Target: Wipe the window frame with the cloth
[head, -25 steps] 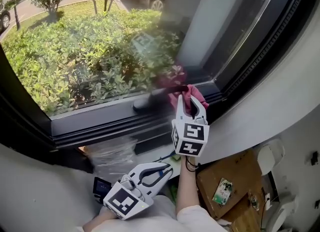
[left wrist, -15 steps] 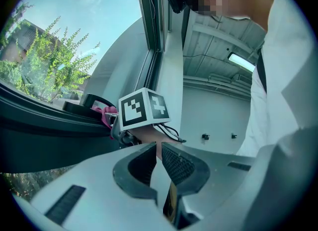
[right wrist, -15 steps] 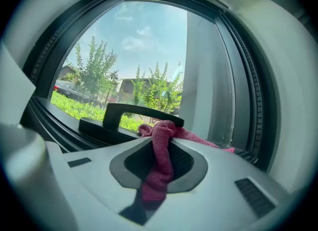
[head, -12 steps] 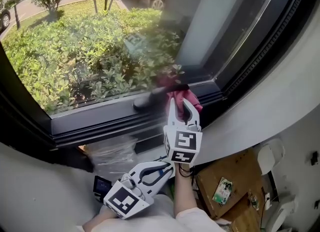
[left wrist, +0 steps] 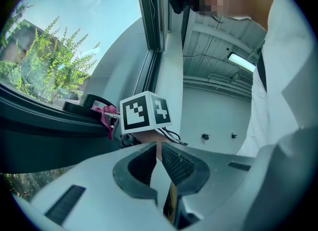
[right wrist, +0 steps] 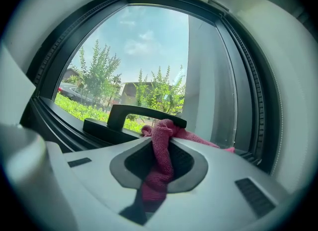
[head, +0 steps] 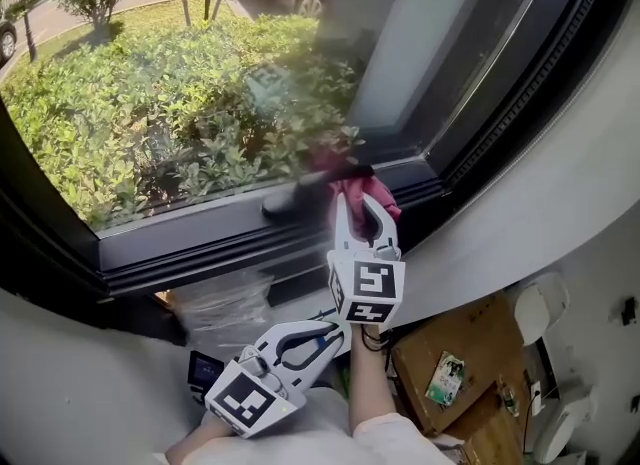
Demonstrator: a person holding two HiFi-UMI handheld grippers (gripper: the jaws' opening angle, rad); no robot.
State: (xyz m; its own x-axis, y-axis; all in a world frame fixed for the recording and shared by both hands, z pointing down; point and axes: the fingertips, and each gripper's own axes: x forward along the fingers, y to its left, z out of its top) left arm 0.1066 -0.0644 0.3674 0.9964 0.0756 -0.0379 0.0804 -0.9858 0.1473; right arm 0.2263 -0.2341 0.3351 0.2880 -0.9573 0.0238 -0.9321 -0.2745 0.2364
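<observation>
I am holding the pink cloth (head: 378, 191) in the right gripper (head: 358, 205); its jaws are clamping a bunched fold of it, which the right gripper view is showing as a strip running down between them, with the rest spilling out over the tips; I am pressing that loose end against the lower rail of the dark window frame (head: 190, 238), just beside the black window handle (head: 300, 191) and close to the bottom right corner; the cloth is touching the rail there, though I cannot tell whether it is also brushing the handle. The left gripper (head: 318, 341) is hanging low and idle, well apart from the frame; its jaws are sitting together with only a sliver between them and nothing in them, as the left gripper view is showing.

As for progress, I am judging the wipe to be under way but far from finished; the cloth is working one small patch near the corner, while the long run of lower rail to the left and the right upright (head: 525, 78) are lying clear of it; no dust line or damp streak is showing on the dark metal, so I cannot tell which stretches are already clean; I am reckoning that most of the frame is left to cover.
</observation>
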